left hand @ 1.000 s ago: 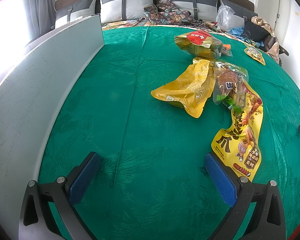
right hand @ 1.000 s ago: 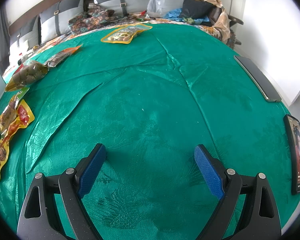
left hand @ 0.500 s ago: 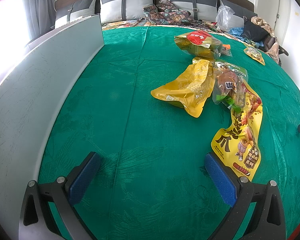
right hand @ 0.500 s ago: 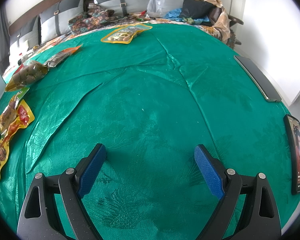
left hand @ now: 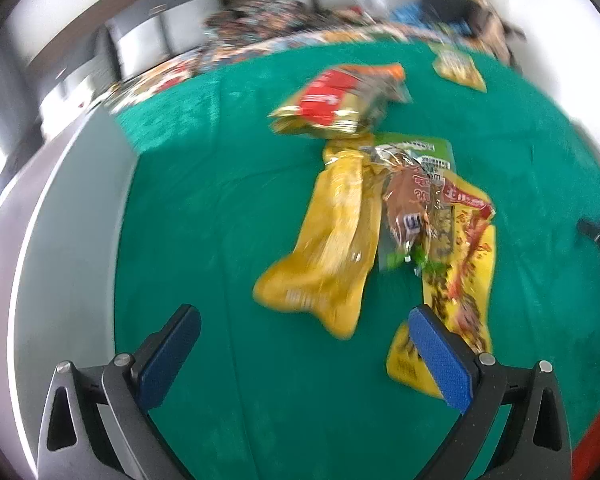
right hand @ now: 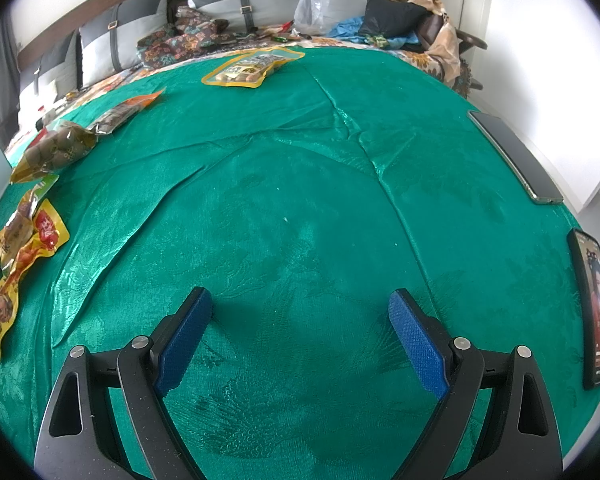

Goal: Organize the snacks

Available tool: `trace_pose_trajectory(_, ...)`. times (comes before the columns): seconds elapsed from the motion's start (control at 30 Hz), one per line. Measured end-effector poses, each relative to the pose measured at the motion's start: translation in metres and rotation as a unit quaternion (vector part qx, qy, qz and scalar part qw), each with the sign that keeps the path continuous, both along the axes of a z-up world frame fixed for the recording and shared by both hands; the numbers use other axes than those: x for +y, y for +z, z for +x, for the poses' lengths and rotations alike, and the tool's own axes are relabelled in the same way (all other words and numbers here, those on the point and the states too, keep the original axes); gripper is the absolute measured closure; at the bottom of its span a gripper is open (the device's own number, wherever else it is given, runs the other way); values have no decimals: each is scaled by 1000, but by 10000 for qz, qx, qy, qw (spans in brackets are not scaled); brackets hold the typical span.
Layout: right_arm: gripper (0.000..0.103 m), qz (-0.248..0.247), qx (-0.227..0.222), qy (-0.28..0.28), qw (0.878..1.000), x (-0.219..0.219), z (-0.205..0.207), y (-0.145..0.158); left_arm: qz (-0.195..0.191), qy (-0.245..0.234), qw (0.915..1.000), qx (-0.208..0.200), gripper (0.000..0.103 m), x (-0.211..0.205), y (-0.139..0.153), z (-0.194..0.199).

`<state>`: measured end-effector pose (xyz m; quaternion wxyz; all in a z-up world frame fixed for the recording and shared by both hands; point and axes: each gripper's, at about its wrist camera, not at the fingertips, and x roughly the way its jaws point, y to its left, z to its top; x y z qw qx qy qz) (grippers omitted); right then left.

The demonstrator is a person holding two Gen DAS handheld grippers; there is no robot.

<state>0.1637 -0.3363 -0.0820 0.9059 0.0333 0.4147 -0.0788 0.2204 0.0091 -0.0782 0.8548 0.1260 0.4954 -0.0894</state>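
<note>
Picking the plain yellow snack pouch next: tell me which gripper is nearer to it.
Left. The left gripper hangs open just short of the plain yellow snack pouch. The right gripper is open over bare green cloth, far from the left-edge snacks.

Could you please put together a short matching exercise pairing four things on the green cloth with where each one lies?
Things:
1. plain yellow pouch
2. lit phone
3. dark phone
4. snack pack with a yellow border

Places:
A. far end of the cloth, near the pillows
B. right edge, nearer the right gripper
C. just ahead of the open left gripper
D. right edge, farther back

Pairs: 1-C, 2-B, 3-D, 4-A
</note>
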Motion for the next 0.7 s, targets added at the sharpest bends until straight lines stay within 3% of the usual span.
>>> trace_pose_trajectory(0.13, 11, 0, 0, 0, 10000, 0, 0, 0, 340, -518, 9981, 57, 1, -18, -11, 21)
trace_pose_trajectory(0.17, 11, 0, 0, 0, 10000, 0, 0, 0, 352, -622, 9973, 137, 6, -20, -15, 24)
trace_pose_trajectory(0.2, 11, 0, 0, 0, 10000, 0, 0, 0, 312, -716, 9966, 260, 16, -21, -19, 26)
trace_pose_trajectory(0.23, 11, 0, 0, 0, 10000, 0, 0, 0, 19, -804, 9962, 335, 38, -18, -18, 25)
trace_pose_trajectory(0.27, 11, 0, 0, 0, 10000, 0, 0, 0, -88, -731, 9967, 348, 51, -14, -15, 23)
trace_pose_trajectory(0.43, 11, 0, 1, -1, 10000, 0, 0, 0, -93, -585, 9977, 345, 51, 0, -7, -19)
trace_pose_trajectory(0.6, 11, 0, 0, -1, 10000, 0, 0, 0, -335, 276, 9975, 555, 49, 28, -3, -78)
trace_pose_trajectory(0.7, 11, 0, 1, -2, 10000, 0, 0, 0, -538, 436, 9957, 622, 35, 38, 0, -89)
